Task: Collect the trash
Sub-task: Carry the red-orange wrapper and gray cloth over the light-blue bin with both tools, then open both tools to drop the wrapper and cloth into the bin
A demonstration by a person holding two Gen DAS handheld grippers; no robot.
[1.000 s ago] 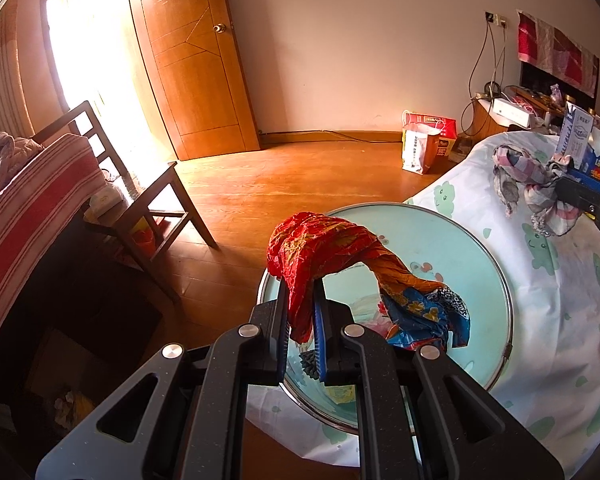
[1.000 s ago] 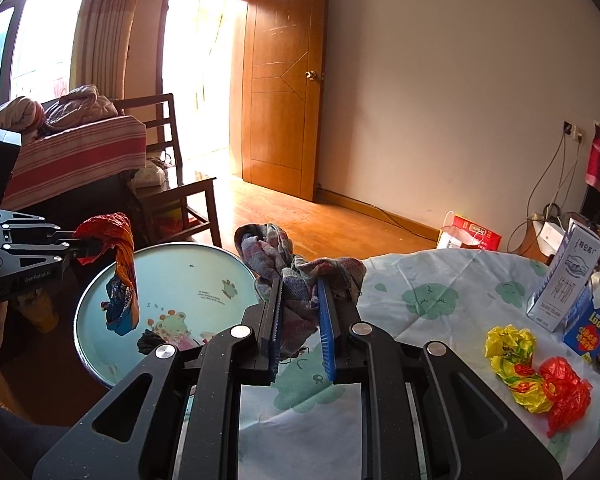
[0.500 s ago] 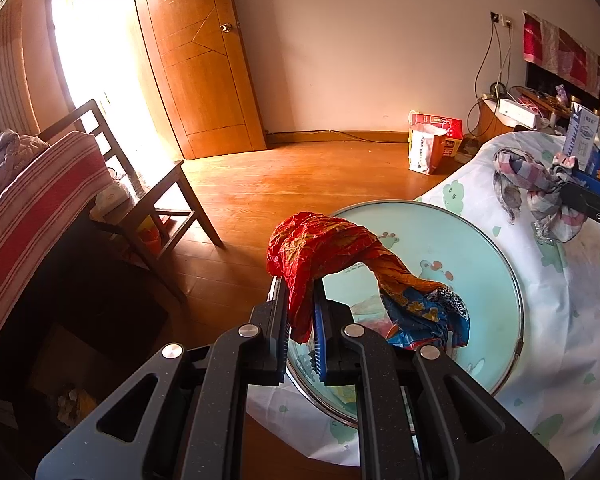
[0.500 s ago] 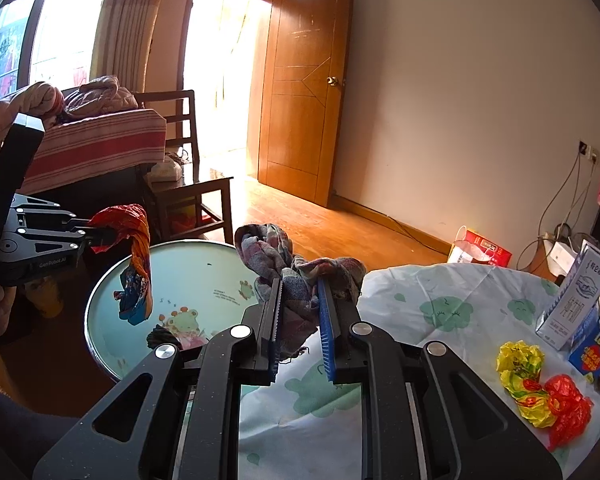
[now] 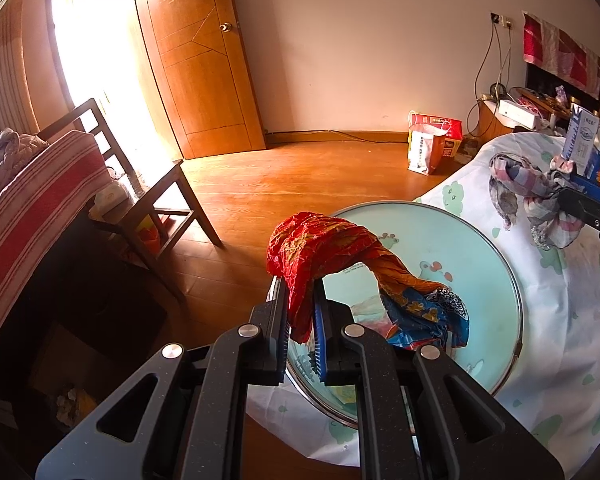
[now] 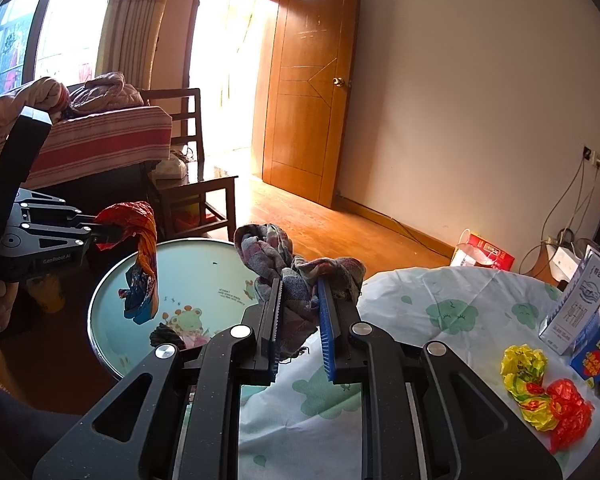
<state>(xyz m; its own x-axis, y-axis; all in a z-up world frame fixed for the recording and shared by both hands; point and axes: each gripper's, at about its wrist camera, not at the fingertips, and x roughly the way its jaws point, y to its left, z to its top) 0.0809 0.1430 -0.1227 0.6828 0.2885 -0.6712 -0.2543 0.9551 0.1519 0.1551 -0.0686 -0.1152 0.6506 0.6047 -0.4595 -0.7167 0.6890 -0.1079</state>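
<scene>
1. The left gripper has its fingers clamped on a crumpled red and orange wrapper, which arches up out of the grip and droops to a blue printed tail.
2. That wrapper hangs in the air above a round pale-green basin with cartoon prints (the blue tail dangles over the basin's inside, and whether it touches the bottom cannot be told).
3. In the right wrist view the same wrapper hangs from the left gripper over the near-left part of the basin.
4. The right gripper has its fingers pressed against a bunched plaid cloth; the gap between them is wide, but filled by the cloth, which sticks up above the fingertips.
5. The cloth is held over the edge of the surface, which is covered by a white sheet with green cloud faces, just beside the basin.
6. On the sheet to the right lie a crumpled yellow wrapper and a red wrapper, touching each other.
7. Behind them stands a white carton next to a blue box.
8. A wooden chair stands on the floor beyond the basin.
</scene>
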